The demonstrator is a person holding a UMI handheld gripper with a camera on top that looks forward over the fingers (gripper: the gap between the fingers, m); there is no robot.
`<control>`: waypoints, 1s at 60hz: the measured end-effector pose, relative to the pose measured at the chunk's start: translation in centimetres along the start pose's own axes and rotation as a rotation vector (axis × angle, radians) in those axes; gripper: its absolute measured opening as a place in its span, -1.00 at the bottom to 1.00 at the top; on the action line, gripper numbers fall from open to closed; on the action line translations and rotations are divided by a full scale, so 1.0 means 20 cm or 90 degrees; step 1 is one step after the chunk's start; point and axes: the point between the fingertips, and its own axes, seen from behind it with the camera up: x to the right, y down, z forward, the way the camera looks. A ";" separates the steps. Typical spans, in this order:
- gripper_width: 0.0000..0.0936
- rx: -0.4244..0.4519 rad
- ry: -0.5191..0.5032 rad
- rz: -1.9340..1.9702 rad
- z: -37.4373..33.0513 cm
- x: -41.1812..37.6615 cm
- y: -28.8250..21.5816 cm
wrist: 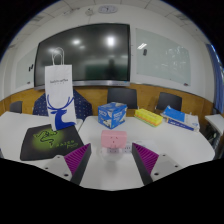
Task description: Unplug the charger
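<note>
My gripper [112,158] is open and empty above a white table [112,175]. Its magenta pads [80,160] stand wide apart. A pink box [113,139] lies on the table just ahead of the fingertips, between their lines. Small dark marks show on its near side, but I cannot tell what they are. A blue carton [112,114] stands right behind the pink box. I cannot make out a charger or a plug.
A white paper bag [59,96] with a blue deer print stands at the left. A black mat [50,141] lies in front of it. A yellow box [149,117] and a blue-white box [178,120] lie at the right. Chairs [122,96] and a dark screen [85,53] stand beyond the table.
</note>
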 end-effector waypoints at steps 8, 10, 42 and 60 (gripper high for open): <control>0.82 0.005 0.012 0.002 0.18 0.00 -0.01; 0.82 0.005 0.014 0.005 0.22 0.01 -0.01; -0.17 0.008 0.040 0.003 0.43 0.04 -0.08; -0.17 0.114 0.031 0.042 0.19 0.24 -0.86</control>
